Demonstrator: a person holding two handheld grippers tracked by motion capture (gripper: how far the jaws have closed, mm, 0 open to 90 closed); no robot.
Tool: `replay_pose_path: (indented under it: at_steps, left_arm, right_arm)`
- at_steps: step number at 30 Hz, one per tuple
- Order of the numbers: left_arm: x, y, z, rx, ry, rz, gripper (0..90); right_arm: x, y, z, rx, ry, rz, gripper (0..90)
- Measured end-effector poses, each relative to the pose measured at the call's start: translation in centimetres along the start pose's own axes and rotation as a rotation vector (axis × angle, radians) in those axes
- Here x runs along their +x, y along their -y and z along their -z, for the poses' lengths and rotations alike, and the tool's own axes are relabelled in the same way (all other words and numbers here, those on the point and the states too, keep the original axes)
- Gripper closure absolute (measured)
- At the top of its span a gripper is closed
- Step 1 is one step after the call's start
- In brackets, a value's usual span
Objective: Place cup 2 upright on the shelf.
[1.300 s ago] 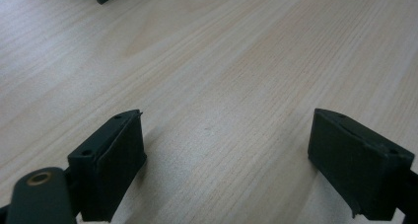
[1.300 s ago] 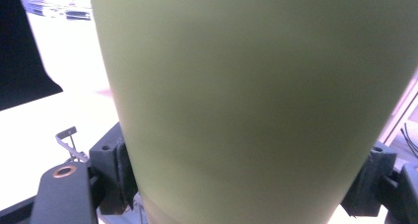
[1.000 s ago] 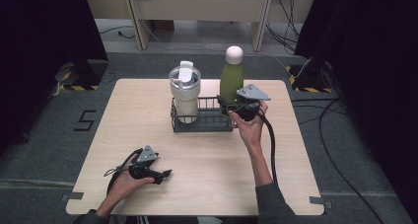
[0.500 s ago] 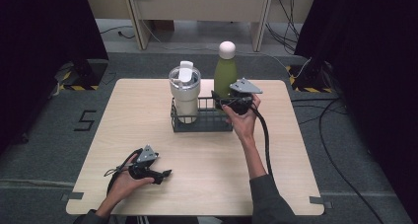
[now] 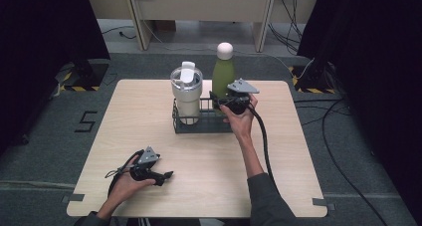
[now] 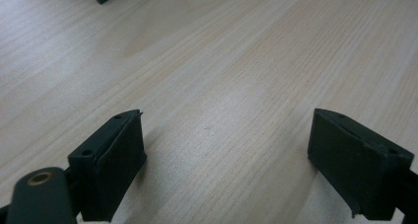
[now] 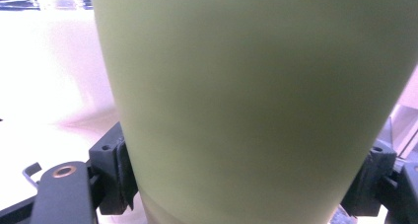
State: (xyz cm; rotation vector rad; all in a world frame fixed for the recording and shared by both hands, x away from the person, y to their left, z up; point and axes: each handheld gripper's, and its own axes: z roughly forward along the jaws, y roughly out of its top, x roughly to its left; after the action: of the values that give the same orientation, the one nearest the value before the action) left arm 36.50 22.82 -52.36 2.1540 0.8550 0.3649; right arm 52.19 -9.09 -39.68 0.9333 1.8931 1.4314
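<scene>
Gripping a green bottle (image 5: 222, 77) with the right gripper (image 5: 219, 102), jaws pinching its body from both sides, cap up. Holding it upright right at the black wire basket (image 5: 201, 125), base hidden behind the wires, so not telling whether touching bottom or hanging just above. Standing beside it, to the gripper's left in the high view, a white tumbler (image 5: 187, 92) already in the basket. Resting near the table's (image 5: 298, 151) front edge, well apart from the basket, the left gripper (image 5: 161, 176), jaws spread wide over bare wood, holding nothing. Judging the step as seating the bottle in the free compartment: keeping it vertical, lowering slowly, steering clear of the tumbler and the wire rim, easing the pinch only once the base is sitting flat.
</scene>
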Motion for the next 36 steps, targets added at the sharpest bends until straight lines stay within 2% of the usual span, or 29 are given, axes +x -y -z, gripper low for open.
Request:
replay_pose_path:
  at_steps: [7, 23, 36]
  left_arm:
    - [0.0, 0.0, 0.0, 0.0, 0.001, 0.0, 13.4]
    - [0.0, 0.0, 0.0, -0.001, 0.003, 0.0, 13.5]
    - [0.0, 0.1, 0.0, -0.002, 0.005, 0.003, 13.5]
  right_arm:
    - [0.0, 0.4, -0.8, 0.013, 0.005, 0.01, 20.8]
    - [0.1, 1.6, -1.9, 0.027, -0.005, -0.018, 20.8]
    - [0.4, 2.4, -2.6, 0.034, -0.007, -0.003, 20.8]
